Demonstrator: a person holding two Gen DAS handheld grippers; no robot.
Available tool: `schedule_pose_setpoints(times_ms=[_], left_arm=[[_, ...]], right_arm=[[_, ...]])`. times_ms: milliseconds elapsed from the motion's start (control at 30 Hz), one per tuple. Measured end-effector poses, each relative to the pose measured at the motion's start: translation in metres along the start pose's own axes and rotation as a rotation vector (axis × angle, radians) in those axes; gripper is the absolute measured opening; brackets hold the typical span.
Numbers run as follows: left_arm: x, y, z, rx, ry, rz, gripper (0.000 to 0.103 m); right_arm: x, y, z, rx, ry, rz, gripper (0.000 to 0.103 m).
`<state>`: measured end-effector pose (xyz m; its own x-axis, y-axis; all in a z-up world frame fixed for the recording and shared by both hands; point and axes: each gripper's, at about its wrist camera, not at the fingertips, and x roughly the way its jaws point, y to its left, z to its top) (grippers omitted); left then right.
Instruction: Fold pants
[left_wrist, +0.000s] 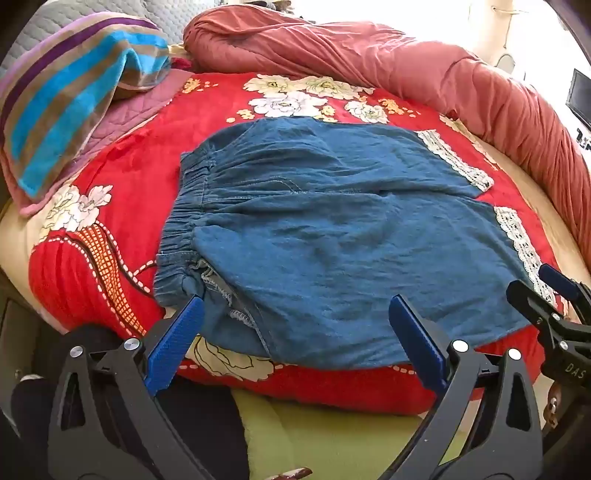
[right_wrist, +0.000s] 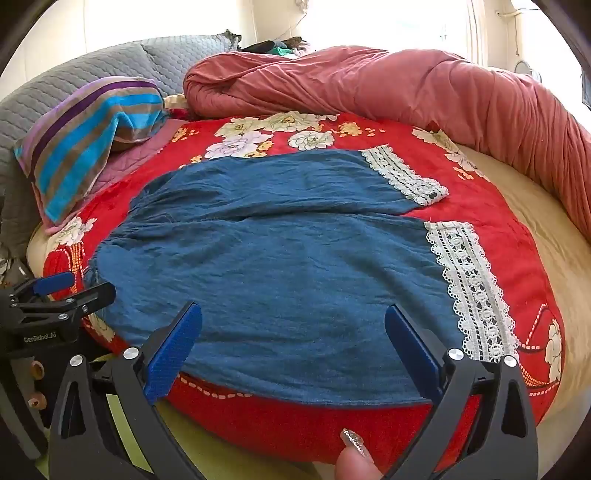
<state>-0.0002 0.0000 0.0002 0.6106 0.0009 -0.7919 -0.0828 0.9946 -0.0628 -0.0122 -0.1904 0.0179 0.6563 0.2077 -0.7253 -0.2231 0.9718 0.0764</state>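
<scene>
Pants: blue denim, elastic waistband, white lace cuffs, spread flat, lightly wrinkled.
Place: on red floral blanket.
Left gripper: jaws spread, nothing pinched.
Right gripper: jaws spread, nothing pinched.

The near edge of the bed is unobstructed; both grippers can pass over the flat blue pants. The rolled pink quilt blocks the far and right sides. The striped towel and grey pillow block the far left corner.
</scene>
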Motion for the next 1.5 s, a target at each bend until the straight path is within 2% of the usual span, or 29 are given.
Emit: schedule_pose_setpoints(times_ms=[300,1500], left_arm=[[-0.006,-0.004,0.003,0.006,-0.010,0.004,0.094],[-0.007,-0.001,-0.001,0.003,-0.010,0.007,0.094]], right_arm=[[-0.005,-0.001,0.000,0.003,-0.028,-0.002,0.099],[-0.002,0.000,-0.003,0.001,-0.006,0.001,0.099]])
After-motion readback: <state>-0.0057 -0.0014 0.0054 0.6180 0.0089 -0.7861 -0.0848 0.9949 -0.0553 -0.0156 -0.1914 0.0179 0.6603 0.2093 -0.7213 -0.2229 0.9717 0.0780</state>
